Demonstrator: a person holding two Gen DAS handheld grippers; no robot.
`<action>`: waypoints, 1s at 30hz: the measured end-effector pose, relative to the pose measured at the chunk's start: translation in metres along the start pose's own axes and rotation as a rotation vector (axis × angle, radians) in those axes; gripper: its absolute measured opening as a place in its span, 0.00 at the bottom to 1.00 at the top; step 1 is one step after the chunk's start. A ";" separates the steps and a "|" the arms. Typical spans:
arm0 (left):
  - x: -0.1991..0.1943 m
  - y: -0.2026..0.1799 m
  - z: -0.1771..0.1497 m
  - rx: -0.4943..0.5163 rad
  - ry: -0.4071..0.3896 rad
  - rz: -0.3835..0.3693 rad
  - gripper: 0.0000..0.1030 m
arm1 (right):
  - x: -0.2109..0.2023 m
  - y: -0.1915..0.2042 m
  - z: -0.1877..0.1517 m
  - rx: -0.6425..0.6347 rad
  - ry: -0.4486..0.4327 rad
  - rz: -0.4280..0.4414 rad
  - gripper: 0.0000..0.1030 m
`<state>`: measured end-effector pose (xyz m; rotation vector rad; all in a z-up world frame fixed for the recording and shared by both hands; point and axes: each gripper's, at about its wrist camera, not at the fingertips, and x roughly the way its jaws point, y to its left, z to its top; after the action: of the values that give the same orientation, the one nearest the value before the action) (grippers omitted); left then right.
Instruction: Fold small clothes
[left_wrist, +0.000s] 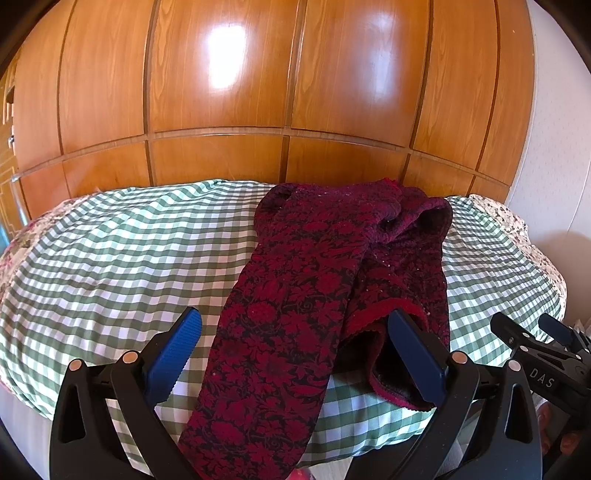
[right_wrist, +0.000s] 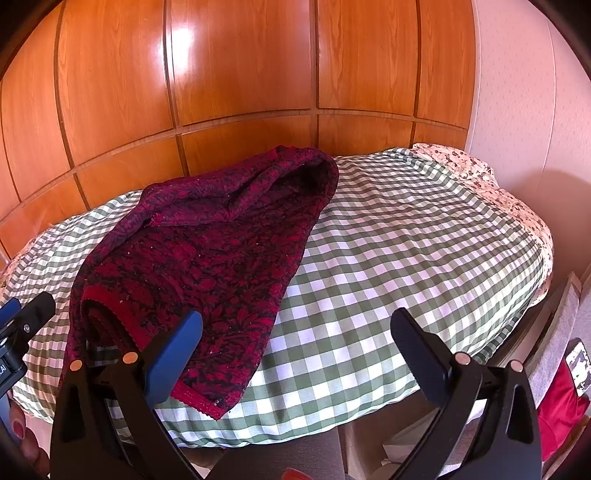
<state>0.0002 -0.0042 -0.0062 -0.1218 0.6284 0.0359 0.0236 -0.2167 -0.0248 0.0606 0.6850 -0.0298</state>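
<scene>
The wooden wardrobe (left_wrist: 258, 92) fills the background from 9 to 3 o'clock. Below it a bed with a green checked cover (left_wrist: 110, 251) carries the task's thing: a dark red floral garment (left_wrist: 295, 280), apparently leggings or small trousers, lying lengthwise. Its waist end is bunched at 12 o'clock and one leg trails off the near edge toward 6 o'clock in the left wrist view.

The second leg is doubled over, its red hem (left_wrist: 384, 306) curling beside the left gripper's right finger. That slack fold is the main risk: a grasp here could catch only one layer, so the fold drags crooked.

The overhanging leg could also slide off the bed if the cloth is tugged toward the near edge.

The left gripper (left_wrist: 295, 354) stands wide open, holding nothing, straddling the near leg. The right gripper (right_wrist: 295, 350) is equally spread and empty, over bare cover at the garment's 3 o'clock side.
</scene>
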 end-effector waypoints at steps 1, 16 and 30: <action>0.000 -0.002 0.000 0.001 0.000 0.001 0.97 | 0.000 0.000 0.000 0.000 -0.001 -0.001 0.98; 0.001 -0.007 -0.001 0.018 0.009 -0.023 0.97 | 0.002 0.000 0.002 0.008 0.004 0.005 0.98; 0.008 -0.005 0.000 0.023 0.046 -0.082 0.97 | 0.005 -0.002 0.002 0.011 -0.004 0.066 0.98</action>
<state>0.0071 -0.0093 -0.0101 -0.1267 0.6695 -0.0534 0.0283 -0.2188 -0.0268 0.0936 0.6789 0.0301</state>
